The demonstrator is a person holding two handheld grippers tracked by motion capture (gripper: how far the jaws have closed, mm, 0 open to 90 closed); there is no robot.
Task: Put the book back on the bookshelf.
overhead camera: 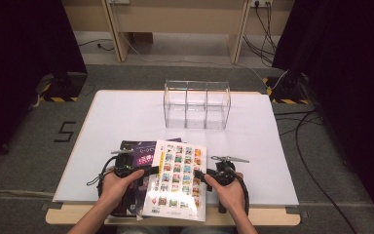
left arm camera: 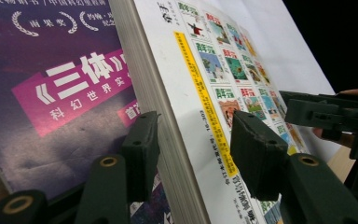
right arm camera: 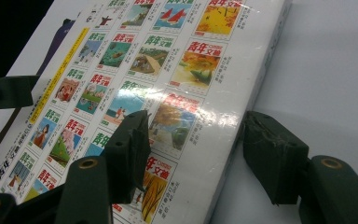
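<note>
A thick white book [overhead camera: 177,180] with a grid of small colour pictures on its cover lies at the table's near edge. It partly covers a dark purple book [overhead camera: 139,151]. My left gripper [overhead camera: 148,170] is at its left side. In the left gripper view the jaws [left arm camera: 193,126] straddle the page edge of the white book [left arm camera: 191,56], one over the purple book [left arm camera: 60,84] and one over the cover, open. My right gripper [overhead camera: 205,174] is at the right side. Its jaws [right arm camera: 196,122] stand open astride the book's glossy edge [right arm camera: 168,51], with a gap to the outer pad.
A clear acrylic organiser [overhead camera: 197,105] with three compartments stands at the back middle of the white table [overhead camera: 126,117]. Dark curtains hang to both sides, and cables run over the floor at the right. The person's hands reach in from the near edge.
</note>
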